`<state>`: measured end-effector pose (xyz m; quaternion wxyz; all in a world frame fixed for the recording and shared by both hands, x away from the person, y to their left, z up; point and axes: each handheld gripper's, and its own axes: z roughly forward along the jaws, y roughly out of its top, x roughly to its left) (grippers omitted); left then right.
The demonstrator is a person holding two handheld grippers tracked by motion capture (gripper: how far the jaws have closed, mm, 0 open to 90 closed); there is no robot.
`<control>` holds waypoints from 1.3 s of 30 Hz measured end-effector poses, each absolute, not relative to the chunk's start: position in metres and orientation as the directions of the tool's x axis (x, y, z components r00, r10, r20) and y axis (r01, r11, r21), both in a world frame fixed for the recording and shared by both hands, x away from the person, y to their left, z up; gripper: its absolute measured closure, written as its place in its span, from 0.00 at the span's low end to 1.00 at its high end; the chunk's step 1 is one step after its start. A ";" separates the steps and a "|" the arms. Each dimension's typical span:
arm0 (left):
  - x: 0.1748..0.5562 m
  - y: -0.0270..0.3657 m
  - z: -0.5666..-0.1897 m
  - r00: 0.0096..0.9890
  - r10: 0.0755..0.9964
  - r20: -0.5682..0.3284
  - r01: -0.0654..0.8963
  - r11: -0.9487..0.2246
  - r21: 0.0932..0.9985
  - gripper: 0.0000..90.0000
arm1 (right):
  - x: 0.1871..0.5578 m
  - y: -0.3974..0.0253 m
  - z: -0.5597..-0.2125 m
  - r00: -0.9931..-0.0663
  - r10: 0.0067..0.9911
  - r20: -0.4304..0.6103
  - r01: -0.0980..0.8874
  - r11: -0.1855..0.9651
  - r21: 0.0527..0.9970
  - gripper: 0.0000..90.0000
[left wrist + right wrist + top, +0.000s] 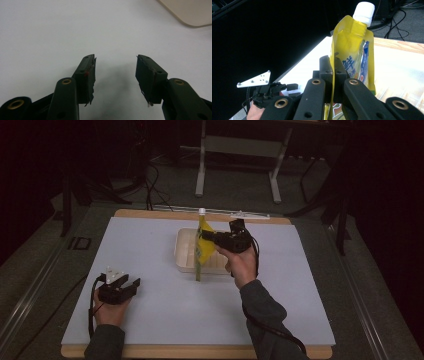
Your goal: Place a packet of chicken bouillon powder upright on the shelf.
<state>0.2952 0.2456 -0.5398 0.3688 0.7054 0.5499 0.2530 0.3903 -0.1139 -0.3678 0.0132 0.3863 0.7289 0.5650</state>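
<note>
A yellow spouted pouch [202, 245] with a white cap hangs upright above a cream tray [186, 251] at the table's middle back. My right gripper [206, 236] is shut on the pouch, its jaws clamping the upper side of it. In the right gripper view the pouch [352, 50] rises between the two black jaws of the right gripper [334, 67], cap at the top. My left gripper [131, 283] rests low at the front left of the white mat, open. Between the spread jaws of the left gripper [115, 65] there is nothing but bare mat.
The white mat [150, 310] covers a wooden tabletop. A corner of the cream tray [190, 12] shows in the left gripper view. Beyond the table's far edge stand a metal frame [240, 150] and cables on the floor.
</note>
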 end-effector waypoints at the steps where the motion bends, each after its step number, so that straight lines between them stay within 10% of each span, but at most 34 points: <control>1: 0.295 0.245 -0.540 0.268 0.962 -0.046 0.589 -0.125 0.798 0.55 | 0.393 -0.115 -0.368 -0.694 0.584 0.422 0.553 0.057 0.831 1.00; 39: 0.295 0.245 -0.540 0.271 0.961 -0.048 0.588 -0.126 0.799 0.55 | 0.427 -0.112 -0.369 -0.621 0.666 0.412 0.536 -0.022 0.844 1.00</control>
